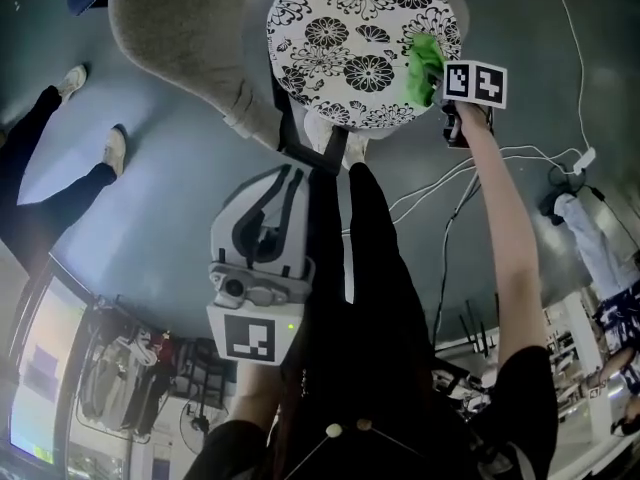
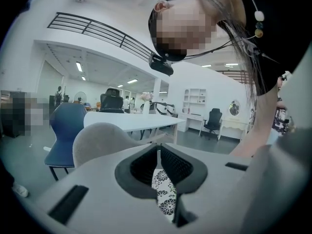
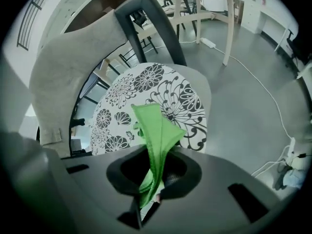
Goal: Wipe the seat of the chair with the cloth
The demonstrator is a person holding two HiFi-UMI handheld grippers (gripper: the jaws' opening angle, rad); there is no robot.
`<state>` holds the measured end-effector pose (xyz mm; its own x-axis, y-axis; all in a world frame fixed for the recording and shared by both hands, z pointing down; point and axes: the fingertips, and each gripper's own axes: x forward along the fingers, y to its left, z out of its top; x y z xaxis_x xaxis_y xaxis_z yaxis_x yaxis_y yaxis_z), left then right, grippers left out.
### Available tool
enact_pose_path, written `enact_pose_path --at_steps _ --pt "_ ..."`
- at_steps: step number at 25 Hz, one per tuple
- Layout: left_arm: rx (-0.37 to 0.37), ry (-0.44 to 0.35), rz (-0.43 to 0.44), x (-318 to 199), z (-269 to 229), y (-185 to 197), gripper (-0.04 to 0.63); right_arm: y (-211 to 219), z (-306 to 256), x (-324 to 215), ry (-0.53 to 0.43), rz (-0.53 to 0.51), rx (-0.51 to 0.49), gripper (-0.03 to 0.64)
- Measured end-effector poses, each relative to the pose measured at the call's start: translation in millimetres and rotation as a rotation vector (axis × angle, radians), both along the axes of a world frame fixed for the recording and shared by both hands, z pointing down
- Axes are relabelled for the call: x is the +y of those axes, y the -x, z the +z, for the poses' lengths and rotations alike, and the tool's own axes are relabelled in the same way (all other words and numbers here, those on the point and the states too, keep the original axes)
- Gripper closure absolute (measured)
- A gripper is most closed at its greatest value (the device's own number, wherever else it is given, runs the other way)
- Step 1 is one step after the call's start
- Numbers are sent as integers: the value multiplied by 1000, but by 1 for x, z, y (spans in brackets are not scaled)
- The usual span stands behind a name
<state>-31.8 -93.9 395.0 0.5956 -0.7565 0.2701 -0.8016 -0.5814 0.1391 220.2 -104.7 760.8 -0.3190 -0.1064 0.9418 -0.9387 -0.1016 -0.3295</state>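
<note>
Seat (image 1: 345, 38): round, white with a black flower print, at 12 o'clock in the head view.
Backrest (image 1: 175, 28): grey and curved, at the seat's 9 o'clock.
Cloth (image 1: 425, 61): green, bunched over the seat's rim at about 3 o'clock; in the right gripper view it rises folded out of the jaws, in front of the print.
Right gripper (image 1: 438, 80): jaws pinching the cloth's lower end; its marker cube (image 1: 475, 81) sits just beside the rim.
Left gripper (image 1: 290, 180): jaw tips pressed together to a thin slit, nothing held; at the seat's 6 o'clock, apart from it, pointing toward it.
Floor (image 1: 180, 198): grey-blue, with white cables (image 1: 450, 173) at the seat's 5 o'clock.
</note>
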Motion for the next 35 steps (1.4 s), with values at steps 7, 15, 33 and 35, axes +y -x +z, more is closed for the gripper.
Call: enact_pose_path --at_steps 7,15,33,35 --pt "-13 -6 24 3 -1 -3 569 -45 3 2 7 76 47 569" --pt "-20 -40 35 4 -17 -5 569 -89 -22 5 -33 145 132 569" --pt "-9 -149 4 1 -184 -25 569 21 -432 39 -864 -70 160 571" --pt "30 -135 -2 8 -202 -27 569 26 -475 50 -929 -55 155 571"
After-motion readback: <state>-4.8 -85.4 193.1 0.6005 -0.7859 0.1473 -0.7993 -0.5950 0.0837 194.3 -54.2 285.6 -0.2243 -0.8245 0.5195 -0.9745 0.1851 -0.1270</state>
